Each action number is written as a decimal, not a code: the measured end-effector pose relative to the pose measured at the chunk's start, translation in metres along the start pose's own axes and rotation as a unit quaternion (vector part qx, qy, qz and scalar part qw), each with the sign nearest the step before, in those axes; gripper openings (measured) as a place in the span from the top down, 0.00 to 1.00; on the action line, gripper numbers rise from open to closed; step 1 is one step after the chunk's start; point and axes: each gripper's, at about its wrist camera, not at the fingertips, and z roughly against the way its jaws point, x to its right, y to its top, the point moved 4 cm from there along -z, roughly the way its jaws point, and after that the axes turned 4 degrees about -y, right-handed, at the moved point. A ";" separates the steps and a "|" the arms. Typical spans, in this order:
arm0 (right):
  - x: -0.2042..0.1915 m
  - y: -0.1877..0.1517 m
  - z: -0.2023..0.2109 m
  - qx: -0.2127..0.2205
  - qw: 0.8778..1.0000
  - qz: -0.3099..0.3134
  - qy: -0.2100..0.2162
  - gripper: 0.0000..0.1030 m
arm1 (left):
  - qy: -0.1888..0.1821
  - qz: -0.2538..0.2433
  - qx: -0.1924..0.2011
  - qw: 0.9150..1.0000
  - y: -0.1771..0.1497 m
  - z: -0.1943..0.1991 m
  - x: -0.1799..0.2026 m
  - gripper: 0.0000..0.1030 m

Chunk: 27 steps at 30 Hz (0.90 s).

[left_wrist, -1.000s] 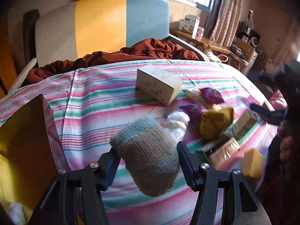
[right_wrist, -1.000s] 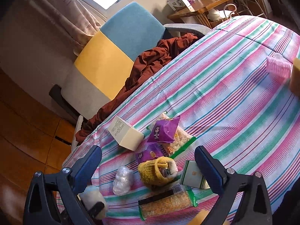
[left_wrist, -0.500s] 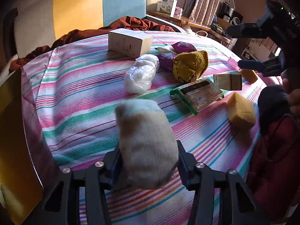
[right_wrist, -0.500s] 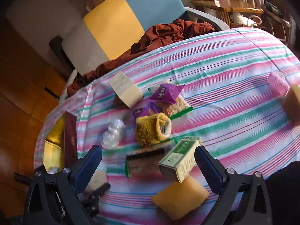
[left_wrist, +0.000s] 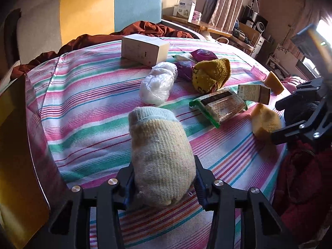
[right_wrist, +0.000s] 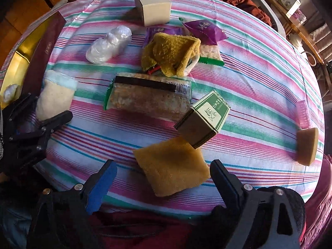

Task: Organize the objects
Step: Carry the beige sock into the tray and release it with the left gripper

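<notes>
Left wrist view, left to right: gold-lined box (left_wrist: 14,145) fills the left edge, its dark wall right beside the left gripper (left_wrist: 164,183). That gripper is clamped on a rolled beige sock (left_wrist: 159,157) with a pale blue cuff, bottom centre – pads press into both sides. Its jaws have just been closing, sock between them. Above the sock: a clear plastic bag (left_wrist: 158,84), then a cream carton (left_wrist: 144,48) near the far table edge. Right of those, a yellow knit piece (left_wrist: 210,74) on purple packets (left_wrist: 202,55), a cracker pack (left_wrist: 220,104) with green ends, a small green box (left_wrist: 254,91).

Right wrist view: right gripper (right_wrist: 164,183) points down at a tan sponge (right_wrist: 173,166) at bottom centre. Jaws stand wide on either side of it, pads not touching; they have just been narrowing. The green box's corner overlaps the sponge's upper right edge – tight there. Left of the sponge, bare striped cloth (right_wrist: 259,78), then the left gripper with the sock at the frame's left edge. Far right: second sponge (right_wrist: 307,145) and a pink brush (right_wrist: 303,114) by the table rim, open cloth between them and the centre clutter. Near table edge runs just under the right gripper's fingers.
</notes>
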 end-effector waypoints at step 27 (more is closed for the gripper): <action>0.023 -0.026 -0.006 0.037 0.999 -0.018 0.001 0.41 | 0.014 0.041 0.093 0.995 0.009 0.105 -0.032 0.55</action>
